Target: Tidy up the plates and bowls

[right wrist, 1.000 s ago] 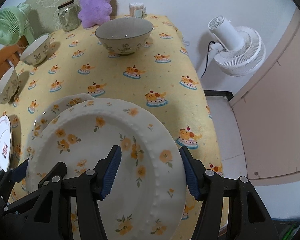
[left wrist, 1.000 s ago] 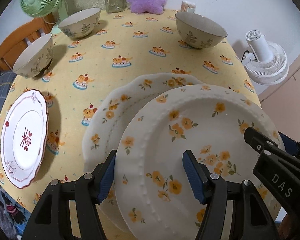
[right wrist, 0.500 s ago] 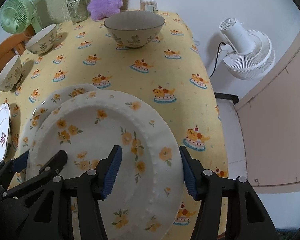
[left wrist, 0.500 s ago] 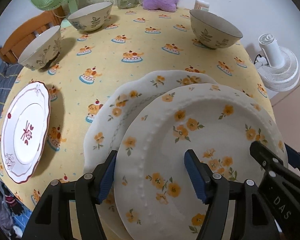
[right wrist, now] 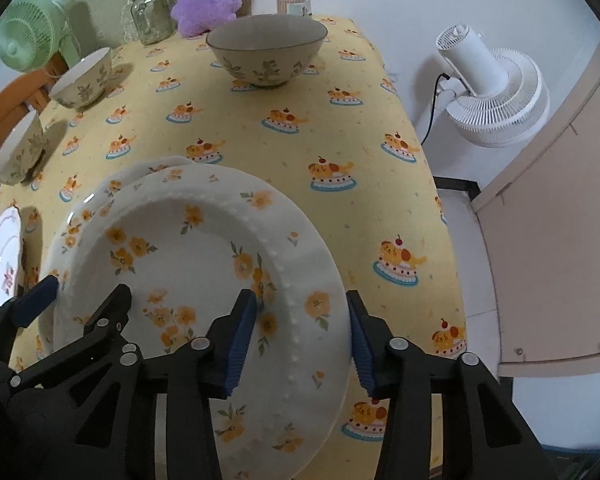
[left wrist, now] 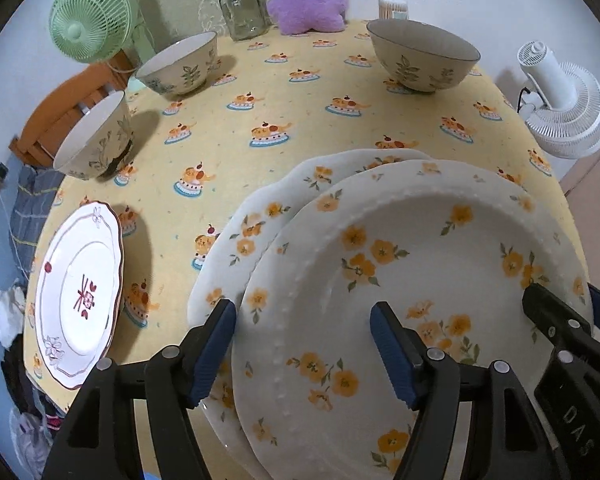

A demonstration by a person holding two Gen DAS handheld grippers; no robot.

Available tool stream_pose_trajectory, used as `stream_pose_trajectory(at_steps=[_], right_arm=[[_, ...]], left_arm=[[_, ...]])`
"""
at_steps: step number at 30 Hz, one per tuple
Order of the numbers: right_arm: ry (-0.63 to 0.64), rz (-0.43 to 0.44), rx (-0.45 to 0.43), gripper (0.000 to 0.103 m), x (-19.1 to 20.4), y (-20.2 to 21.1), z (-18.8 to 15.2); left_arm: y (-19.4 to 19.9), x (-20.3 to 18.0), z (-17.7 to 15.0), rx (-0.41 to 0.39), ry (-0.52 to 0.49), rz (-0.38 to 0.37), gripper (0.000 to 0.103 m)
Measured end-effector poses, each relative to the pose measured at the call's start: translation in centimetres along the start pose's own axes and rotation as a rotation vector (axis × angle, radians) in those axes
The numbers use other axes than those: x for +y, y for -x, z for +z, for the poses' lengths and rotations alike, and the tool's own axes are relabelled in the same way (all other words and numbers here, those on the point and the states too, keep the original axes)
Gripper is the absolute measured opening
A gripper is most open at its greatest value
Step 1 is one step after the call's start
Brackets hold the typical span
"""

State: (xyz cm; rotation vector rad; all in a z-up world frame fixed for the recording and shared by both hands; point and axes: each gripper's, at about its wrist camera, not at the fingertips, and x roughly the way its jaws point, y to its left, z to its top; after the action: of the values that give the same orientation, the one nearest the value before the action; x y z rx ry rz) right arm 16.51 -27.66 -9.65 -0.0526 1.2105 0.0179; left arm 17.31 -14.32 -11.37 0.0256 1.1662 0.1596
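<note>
I work both grippers over the near edge of the yellow cake-print surface [left wrist: 300, 92], where a beaded yellow-flower plate [left wrist: 420, 248] sits on top of a scalloped yellow-flower plate [left wrist: 260, 220], offset toward the near right. My right gripper [right wrist: 300, 332] straddles the beaded plate's right rim, its jaws closing, the rim between them; the pads do not look pressed on yet. My left gripper [left wrist: 302, 346] straddles the same plate's near-left rim, jaws opening, gripping nothing. A red-trimmed plate [left wrist: 80, 292] lies well apart at the near left. Two leaf-pattern bowls [left wrist: 180, 64] [left wrist: 96, 140] stand at the far left, a third bowl [left wrist: 424, 56] at the far right.

The risk, as I judge it, is the overhang: the stack appears to reach past the near edge, so a one-sided pinch on the rim could tip or slide the top plate off. A glazed rim may also slip between the pads, and dragging it could shift the scalloped plate underneath.
</note>
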Motion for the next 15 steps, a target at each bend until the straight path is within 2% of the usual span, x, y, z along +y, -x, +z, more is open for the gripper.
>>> stream_pose_trajectory(at_steps=[4,8,15], right_arm=[[0.016,-0.002,-0.019,0.044,0.1,1.0,-0.1],[0.018,-0.008,0.018,0.035,0.0,0.7,-0.2],[-0.004,-0.012,0.028,0.035,0.8,0.3,-0.1]], left_arm=[[0.9,0.6,-0.2,0.013,0.021,-0.044,0.073],[1.3,0.4,-0.5,0.019,0.009,-0.059,0.076],[1.5,0.4,-0.2,0.021,-0.033,-0.106,0.077]])
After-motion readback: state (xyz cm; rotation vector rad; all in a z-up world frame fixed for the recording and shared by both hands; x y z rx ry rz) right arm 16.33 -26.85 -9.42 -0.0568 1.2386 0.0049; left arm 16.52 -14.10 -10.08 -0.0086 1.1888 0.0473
